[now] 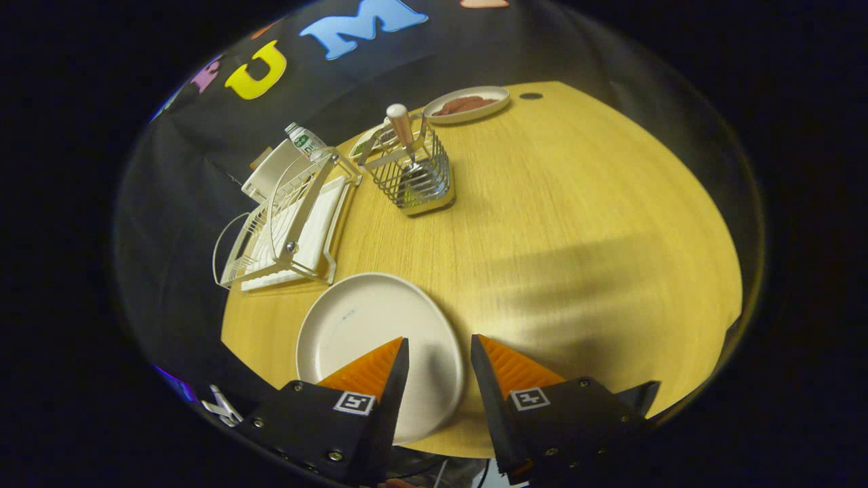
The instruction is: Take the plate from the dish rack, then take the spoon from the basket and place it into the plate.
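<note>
A round cream plate [369, 329] lies flat on the wooden table [576, 224], just ahead of and under my left finger. My gripper [439, 347] hovers above the plate's right rim, open, with nothing between the fingers. Beyond the plate stands the white dish rack [291, 227], with no plate in it. To its right is a wire basket [415, 177] with the spoon [402, 125] standing upright in it, pale handle up.
A dish with brown food [468, 104] sits at the far side of the table. A plastic bottle [304, 140] and a white board lean behind the rack. The table's right half is bare wood.
</note>
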Demonstrator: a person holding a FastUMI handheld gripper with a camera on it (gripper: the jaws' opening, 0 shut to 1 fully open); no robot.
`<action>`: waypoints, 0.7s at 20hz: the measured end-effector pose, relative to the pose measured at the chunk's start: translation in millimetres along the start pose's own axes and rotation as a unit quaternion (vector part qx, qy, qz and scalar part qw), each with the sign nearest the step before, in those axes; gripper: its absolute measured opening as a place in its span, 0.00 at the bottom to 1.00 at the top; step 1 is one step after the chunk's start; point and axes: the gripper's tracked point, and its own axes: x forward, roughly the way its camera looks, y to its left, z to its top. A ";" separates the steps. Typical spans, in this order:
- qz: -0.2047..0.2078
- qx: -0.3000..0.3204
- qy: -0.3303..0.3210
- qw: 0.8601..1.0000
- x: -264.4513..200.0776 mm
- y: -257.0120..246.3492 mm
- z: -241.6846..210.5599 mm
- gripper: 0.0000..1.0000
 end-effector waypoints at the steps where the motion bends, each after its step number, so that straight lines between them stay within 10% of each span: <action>1: -0.008 -0.013 -0.031 0.999 -11.5 -1.7 15.7 0.58; 12: -0.042 -0.111 -0.301 0.946 -119.9 26.6 163.8 0.60; 14: -0.051 -0.119 -0.337 0.933 -129.2 29.6 180.9 0.90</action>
